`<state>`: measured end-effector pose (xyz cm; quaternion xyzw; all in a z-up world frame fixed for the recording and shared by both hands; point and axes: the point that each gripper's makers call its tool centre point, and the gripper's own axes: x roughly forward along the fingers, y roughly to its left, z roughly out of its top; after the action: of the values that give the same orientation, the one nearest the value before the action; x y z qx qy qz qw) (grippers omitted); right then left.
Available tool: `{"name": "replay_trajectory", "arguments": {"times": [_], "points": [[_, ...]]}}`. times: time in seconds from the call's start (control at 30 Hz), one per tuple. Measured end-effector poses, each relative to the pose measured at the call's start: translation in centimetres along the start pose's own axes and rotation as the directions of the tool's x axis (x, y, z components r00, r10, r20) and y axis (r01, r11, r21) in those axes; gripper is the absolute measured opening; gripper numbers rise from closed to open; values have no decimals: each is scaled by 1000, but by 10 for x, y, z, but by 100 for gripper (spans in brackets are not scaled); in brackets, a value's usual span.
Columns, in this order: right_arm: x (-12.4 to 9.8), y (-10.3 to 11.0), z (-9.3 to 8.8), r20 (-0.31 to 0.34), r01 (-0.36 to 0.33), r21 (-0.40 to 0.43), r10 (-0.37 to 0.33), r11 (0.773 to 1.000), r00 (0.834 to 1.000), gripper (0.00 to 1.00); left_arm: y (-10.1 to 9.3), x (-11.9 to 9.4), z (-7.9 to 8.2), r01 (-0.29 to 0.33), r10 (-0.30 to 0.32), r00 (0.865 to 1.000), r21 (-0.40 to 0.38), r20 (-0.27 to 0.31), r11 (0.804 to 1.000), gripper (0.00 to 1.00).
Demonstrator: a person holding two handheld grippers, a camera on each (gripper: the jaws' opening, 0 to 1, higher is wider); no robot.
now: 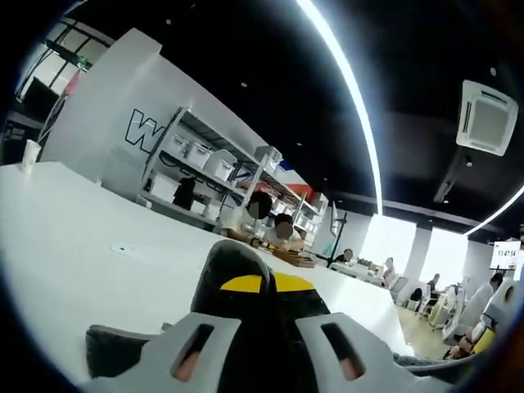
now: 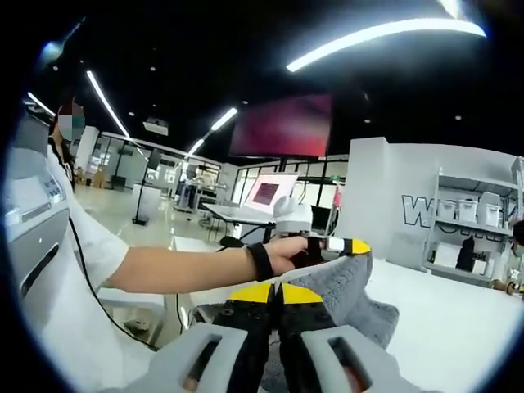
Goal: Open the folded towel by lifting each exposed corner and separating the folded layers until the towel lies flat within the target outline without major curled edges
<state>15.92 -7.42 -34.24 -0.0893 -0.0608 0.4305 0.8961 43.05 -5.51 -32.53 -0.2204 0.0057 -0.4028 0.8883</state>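
Note:
The grey towel (image 2: 360, 299) is lifted off the white table (image 2: 458, 327). In the right gripper view, a hand holds my left gripper (image 2: 342, 246) at the towel's raised upper edge, its yellow-tipped jaws shut on the cloth. My right gripper (image 2: 274, 291) is lower and nearer, jaws pressed together, with towel cloth on both sides of them and between them. In the left gripper view, my left gripper (image 1: 264, 282) has its jaws closed, and dark towel cloth (image 1: 110, 348) hangs out below on either side. How the towel's layers lie is hidden.
The white table (image 1: 82, 246) stretches away to the left, with a white cup (image 1: 30, 154) at its far end. Storage shelves with boxes (image 1: 205, 160) stand behind it, and people sit at a desk (image 1: 282, 233) beyond. A person's forearm (image 2: 180, 266) crosses from the left.

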Motion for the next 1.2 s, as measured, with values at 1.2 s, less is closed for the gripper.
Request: {"name": "replay_trajectory", "arguments": {"times": [1.2], "points": [[-28,-33,18,50,127,19,-128,992,990,0,-36,38,-3,46,-46,999,3,1,999,1]]}}
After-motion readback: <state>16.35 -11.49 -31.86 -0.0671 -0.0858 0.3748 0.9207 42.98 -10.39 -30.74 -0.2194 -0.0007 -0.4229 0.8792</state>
